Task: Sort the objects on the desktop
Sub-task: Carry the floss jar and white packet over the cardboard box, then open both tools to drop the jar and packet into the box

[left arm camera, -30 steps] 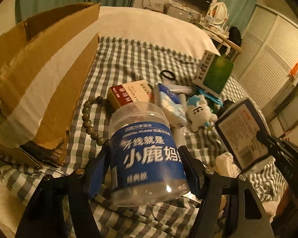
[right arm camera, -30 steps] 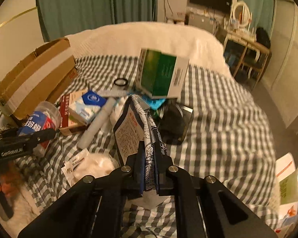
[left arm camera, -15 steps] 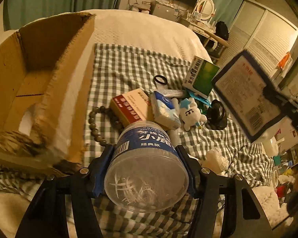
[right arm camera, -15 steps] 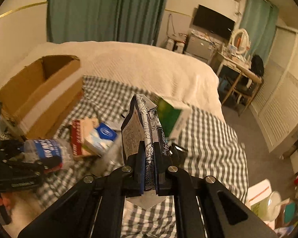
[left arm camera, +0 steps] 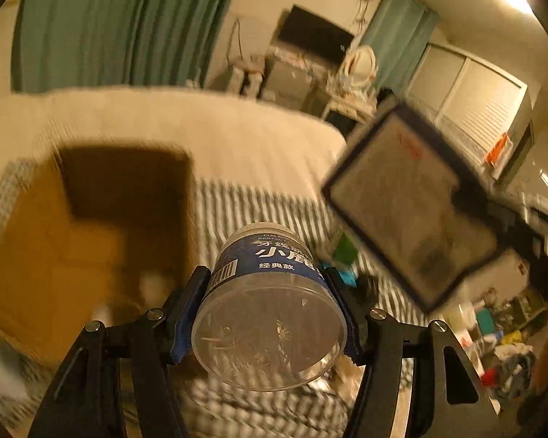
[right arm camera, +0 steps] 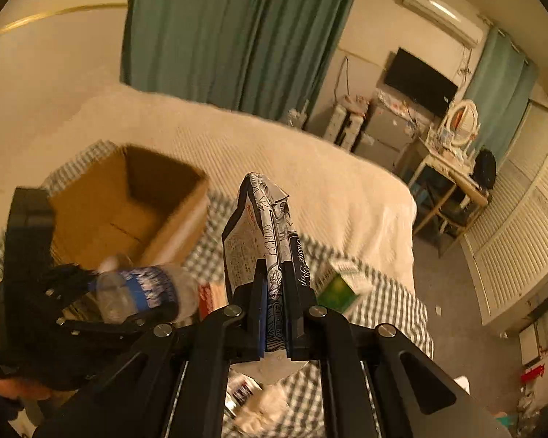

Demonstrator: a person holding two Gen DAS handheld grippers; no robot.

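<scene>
My left gripper (left arm camera: 268,310) is shut on a clear dental floss jar (left arm camera: 268,314) with a blue label, lifted above the bed and beside the open cardboard box (left arm camera: 91,226). The jar also shows in the right wrist view (right arm camera: 142,292), held in front of the box (right arm camera: 135,211). My right gripper (right arm camera: 276,314) is shut on a flat tissue pack (right arm camera: 263,233) with a black-and-white pattern, held upright in the air. The pack shows blurred in the left wrist view (left arm camera: 409,200).
The checked cloth (right arm camera: 387,314) on the bed carries a green box (right arm camera: 338,284), a red-and-white box (right arm camera: 210,297) and white items at the near edge. A desk with a mirror (right arm camera: 456,127) and louvred closet doors (right arm camera: 522,241) stand to the right.
Both grippers have risen and tilted up from the cloth. The jar has moved toward the open box, and the tissue pack has lifted well above the pile.
</scene>
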